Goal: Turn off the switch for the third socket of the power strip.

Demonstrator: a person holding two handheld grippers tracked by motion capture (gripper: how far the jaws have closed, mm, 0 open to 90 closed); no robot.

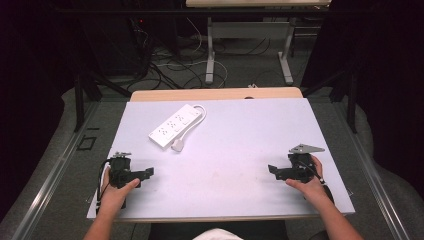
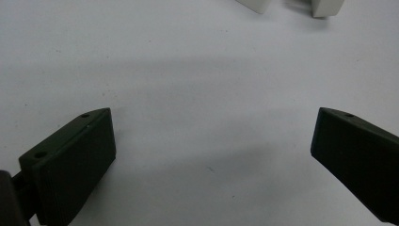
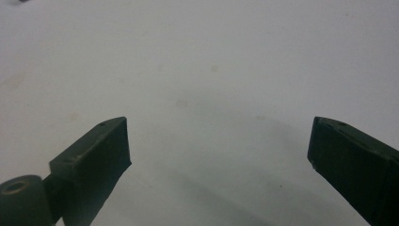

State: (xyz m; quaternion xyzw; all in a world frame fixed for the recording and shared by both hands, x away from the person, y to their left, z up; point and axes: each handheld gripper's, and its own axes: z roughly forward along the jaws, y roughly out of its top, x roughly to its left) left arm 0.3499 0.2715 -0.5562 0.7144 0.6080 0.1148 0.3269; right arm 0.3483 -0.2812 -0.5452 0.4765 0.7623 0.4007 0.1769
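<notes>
From above, the person's two hands rest on the near part of the white worktop (image 1: 240,135), one at each side. The left claw (image 1: 148,172) points inward toward the middle, and the right claw (image 1: 272,169) faces it from the other side; the two are well apart. A white power strip (image 1: 176,125) lies at an angle on the far left part of the worktop, with its white cord looped at the far end and its plug (image 1: 178,146) lying just beside the near end. The strip is nearer to the left claw than to the right, and neither touches it.

The left gripper view gives what the high view cannot: the left claw's jaws stand wide apart over bare white surface with nothing between them, and a corner of the power strip (image 2: 256,4) and the plug (image 2: 327,7) show at the top edge. The right gripper view shows the right claw's jaws equally wide and empty, above a surface with faint pale stains.

The white sheet covers a wooden top whose far edge shows. Beyond it lie grey floor, tangled cables, the legs of another table and dark curtains at both sides.
</notes>
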